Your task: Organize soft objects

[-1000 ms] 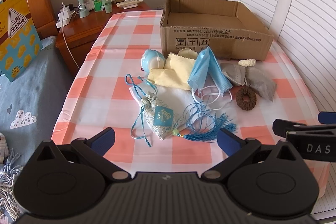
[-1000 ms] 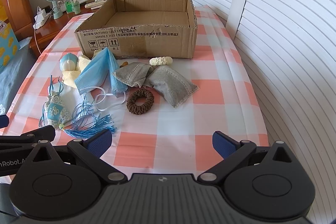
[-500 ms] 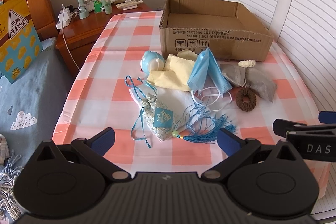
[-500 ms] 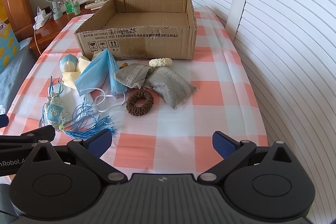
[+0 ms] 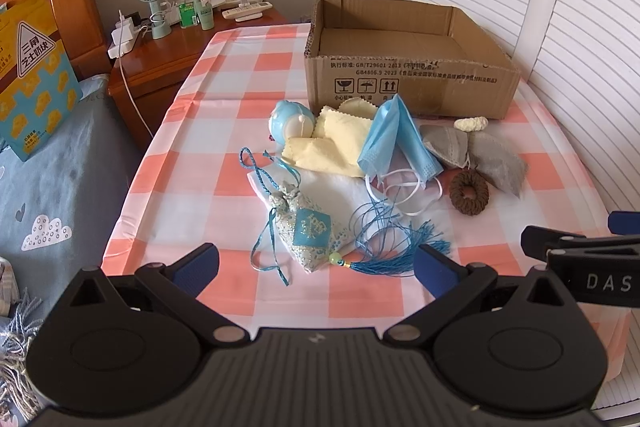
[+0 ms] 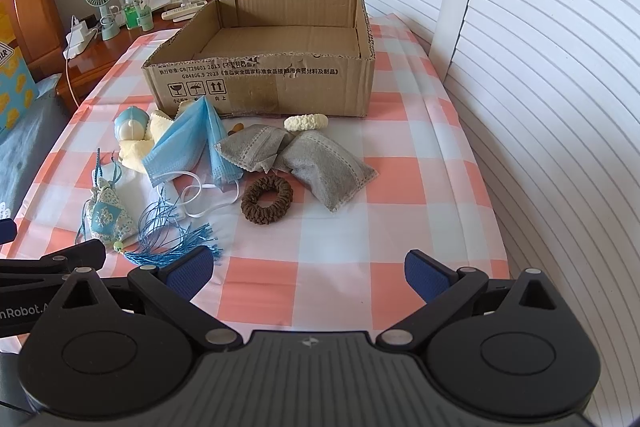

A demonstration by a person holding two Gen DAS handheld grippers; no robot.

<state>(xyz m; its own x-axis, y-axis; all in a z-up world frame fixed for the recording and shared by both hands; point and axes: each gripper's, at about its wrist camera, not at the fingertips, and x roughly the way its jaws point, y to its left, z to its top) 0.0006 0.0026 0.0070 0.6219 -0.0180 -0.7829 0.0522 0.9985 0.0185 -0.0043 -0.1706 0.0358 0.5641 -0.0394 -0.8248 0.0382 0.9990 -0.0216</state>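
While both grippers hang at the near table edge with nothing between the pads, you're at the start: no item picked, and the cardboard box (image 6: 264, 87) at the far end looks empty.

Left gripper (image 5: 316, 265): jaws spread wide, holding nothing. Right gripper (image 6: 310, 273): same, wide apart, holding nothing.

Soft items sit in a loose cluster on the checked tablecloth (image 6: 400, 187), between you and the box:
- Sachet pouch (image 5: 310, 231) with its blue tassel (image 5: 396, 259), nearest the left gripper, just ahead of its pads.
- Brown scrunchie (image 6: 267, 199), roughly centre, apart from the grey bags.
- Two grey sachet bags (image 6: 320, 163), touching each other, right of the pile.
- Blue face mask (image 6: 192, 143), tented, white ear loops trailing toward the scrunchie.
- Yellow cloths (image 5: 332, 143) partly under the mask; a round blue-and-white toy (image 5: 290, 119) beside them.
- Small cream piece (image 6: 306, 122) right against the box front wall.

My read on the next move: left takes the pouch, right takes the scrunchie or the nearer grey bag. Go low and pinch the body, not the cords. Carry over the front wall and drop inside.

Risks, as I judge them: tassel strands and mask loops overlap, so lifting one may drag the other. The grey bags overlap, so a shallow pinch may catch both or slip.
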